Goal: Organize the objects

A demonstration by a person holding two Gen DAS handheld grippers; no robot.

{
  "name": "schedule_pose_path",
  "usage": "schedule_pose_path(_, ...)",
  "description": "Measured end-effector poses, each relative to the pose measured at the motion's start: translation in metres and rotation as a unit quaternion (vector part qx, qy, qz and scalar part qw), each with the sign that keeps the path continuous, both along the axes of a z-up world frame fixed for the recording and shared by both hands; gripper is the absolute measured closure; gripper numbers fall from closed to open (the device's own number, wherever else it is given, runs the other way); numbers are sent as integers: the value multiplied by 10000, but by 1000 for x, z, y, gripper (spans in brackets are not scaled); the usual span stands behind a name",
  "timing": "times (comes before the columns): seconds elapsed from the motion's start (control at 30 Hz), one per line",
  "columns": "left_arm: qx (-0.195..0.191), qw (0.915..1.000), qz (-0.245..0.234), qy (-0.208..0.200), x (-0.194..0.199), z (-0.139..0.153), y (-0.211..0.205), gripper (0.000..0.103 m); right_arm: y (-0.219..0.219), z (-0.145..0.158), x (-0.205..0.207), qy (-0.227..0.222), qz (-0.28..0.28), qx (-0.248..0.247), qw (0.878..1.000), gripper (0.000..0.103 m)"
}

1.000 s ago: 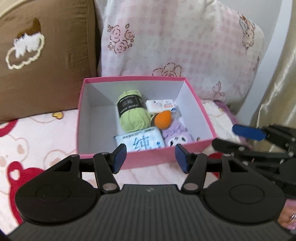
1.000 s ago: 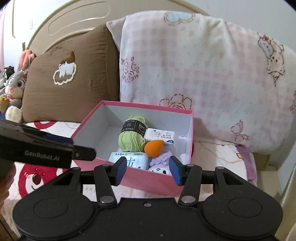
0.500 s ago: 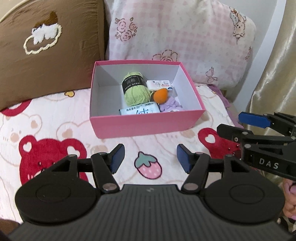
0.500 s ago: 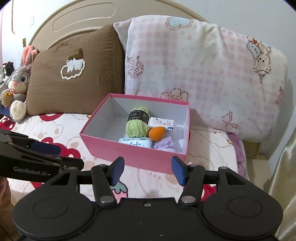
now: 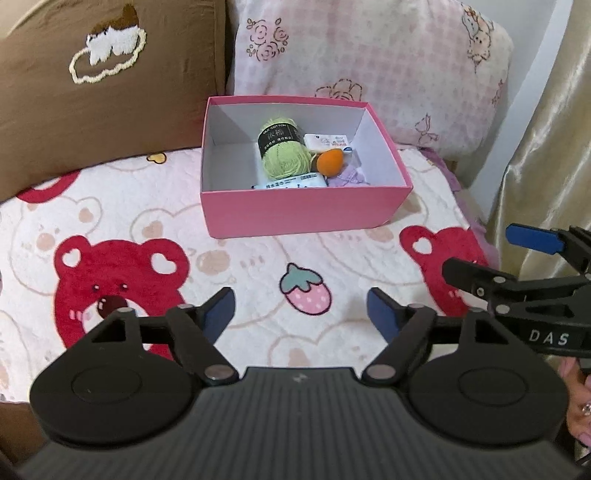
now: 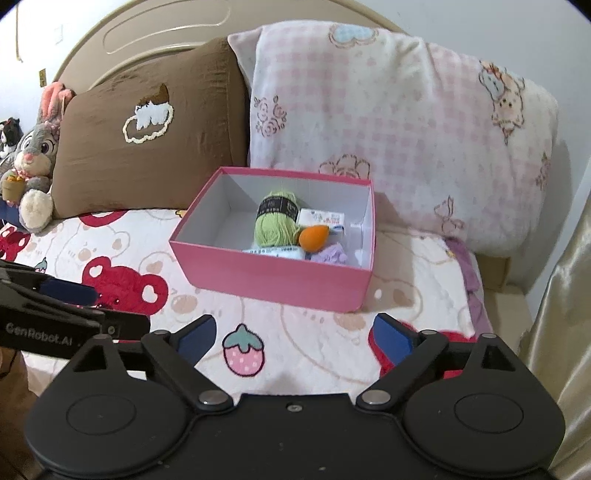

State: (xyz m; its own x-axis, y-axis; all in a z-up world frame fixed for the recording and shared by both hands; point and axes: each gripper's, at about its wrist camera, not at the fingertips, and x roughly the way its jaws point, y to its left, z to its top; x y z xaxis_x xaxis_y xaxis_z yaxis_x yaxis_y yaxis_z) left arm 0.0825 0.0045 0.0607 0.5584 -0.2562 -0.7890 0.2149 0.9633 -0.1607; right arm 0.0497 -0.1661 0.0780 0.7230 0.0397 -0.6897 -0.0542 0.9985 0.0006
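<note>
Both left tongs [image 5: 300,314] and right tongs [image 6: 294,339] are backing away and spreading apart, empty, the filled pink box [image 5: 303,214] now sitting well ahead on the bed [image 5: 240,280], suggesting organizing is finishing.

We see a brown pillow [image 6: 147,147] leaning on the headboard [image 6: 122,29], and a pink checked pillow [image 6: 399,140] touching it on its right. Beneath them lies a blanket [image 5: 122,236] printed with red bears and a strawberry [image 5: 304,293]. A plush rabbit [image 6: 35,155] sits far left, and a gold curtain [image 5: 546,155] hangs far right.
</note>
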Motion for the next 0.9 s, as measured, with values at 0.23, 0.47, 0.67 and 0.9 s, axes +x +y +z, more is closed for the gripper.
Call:
schedule_pose_path(0.23, 104, 9999, 98, -53, -3, -1, 2, 4, 1, -5, -2, 210, -251, -12, 9995, 8)
schedule_pose_path(0.47, 297, 9986, 263, 342, 4, -10, 4, 0, -6, -3, -6, 169, -303, 98, 9994, 8)
schedule_pose_path(0.67, 350, 9970, 397, 556, 4, -15, 9, 0, -10, -4, -6, 307, -334, 117, 9989, 8)
schedule_pose_path(0.9, 380, 9962, 521, 582, 1, -13, 12, 0, -12, -8, -9, 425, -360, 97, 9984, 8)
